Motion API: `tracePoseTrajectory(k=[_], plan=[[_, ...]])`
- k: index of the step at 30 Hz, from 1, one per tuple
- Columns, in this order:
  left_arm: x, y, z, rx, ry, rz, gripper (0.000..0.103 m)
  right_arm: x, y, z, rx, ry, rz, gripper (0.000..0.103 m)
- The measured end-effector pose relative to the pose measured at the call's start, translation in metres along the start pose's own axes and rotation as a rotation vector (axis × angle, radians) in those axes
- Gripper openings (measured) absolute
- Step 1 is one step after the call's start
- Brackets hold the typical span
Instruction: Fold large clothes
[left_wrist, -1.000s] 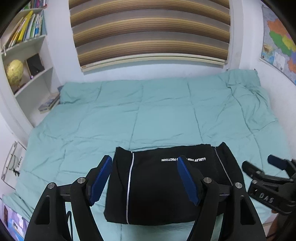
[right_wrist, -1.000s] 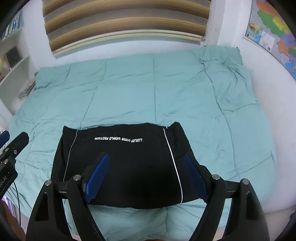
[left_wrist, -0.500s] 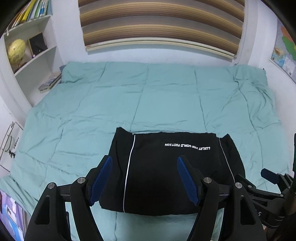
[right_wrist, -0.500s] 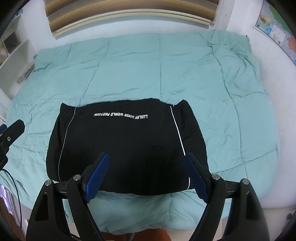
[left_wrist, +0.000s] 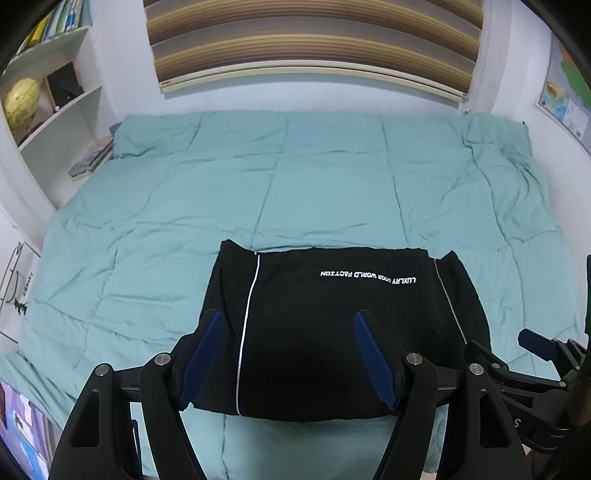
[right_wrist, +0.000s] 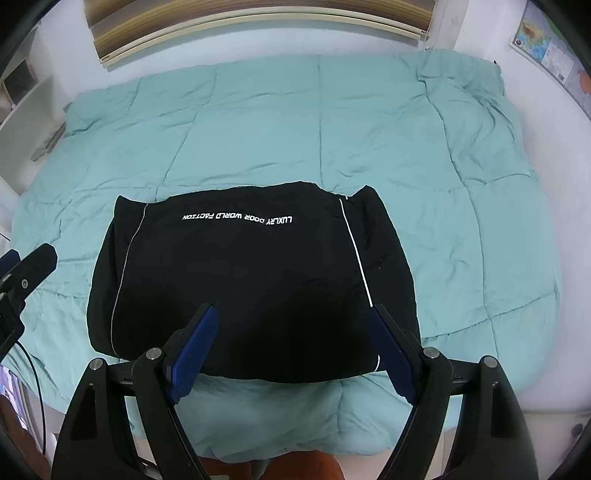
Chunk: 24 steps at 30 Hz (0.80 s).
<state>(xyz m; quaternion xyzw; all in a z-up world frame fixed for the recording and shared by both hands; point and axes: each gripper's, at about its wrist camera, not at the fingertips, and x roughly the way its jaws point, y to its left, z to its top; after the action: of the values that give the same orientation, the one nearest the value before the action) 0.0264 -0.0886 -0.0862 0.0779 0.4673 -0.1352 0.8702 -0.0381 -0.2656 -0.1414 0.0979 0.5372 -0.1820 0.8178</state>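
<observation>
A black garment (left_wrist: 332, 325) (right_wrist: 243, 280) with thin white piping and a line of white lettering lies folded into a rectangle near the front edge of the bed. My left gripper (left_wrist: 288, 350) hangs above its left half, open, nothing between the blue pads. My right gripper (right_wrist: 291, 339) hovers over the garment's front right part, also open and empty. In the left wrist view the right gripper (left_wrist: 532, 354) shows at the right edge; in the right wrist view the left gripper (right_wrist: 22, 273) shows at the left edge.
A teal quilted duvet (left_wrist: 295, 184) (right_wrist: 332, 129) covers the bed. White shelves with a globe (left_wrist: 22, 99) and books stand at the left. A striped blind (left_wrist: 314, 40) hangs behind the bed, a wall map (left_wrist: 565, 99) on the right.
Both grippers have sunk and tipped further down toward the garment, which now fills more of each view. The jaws stay as wide as before.
</observation>
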Motion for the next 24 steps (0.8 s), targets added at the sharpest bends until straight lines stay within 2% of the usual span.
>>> tracePoseTrajectory(k=[24], plan=[[0.0028,-0.0025,0.0020,0.032,0.001,0.027,0.074,0.0064,0.0057,0.0012,0.002,0.025,0.016,0.084]])
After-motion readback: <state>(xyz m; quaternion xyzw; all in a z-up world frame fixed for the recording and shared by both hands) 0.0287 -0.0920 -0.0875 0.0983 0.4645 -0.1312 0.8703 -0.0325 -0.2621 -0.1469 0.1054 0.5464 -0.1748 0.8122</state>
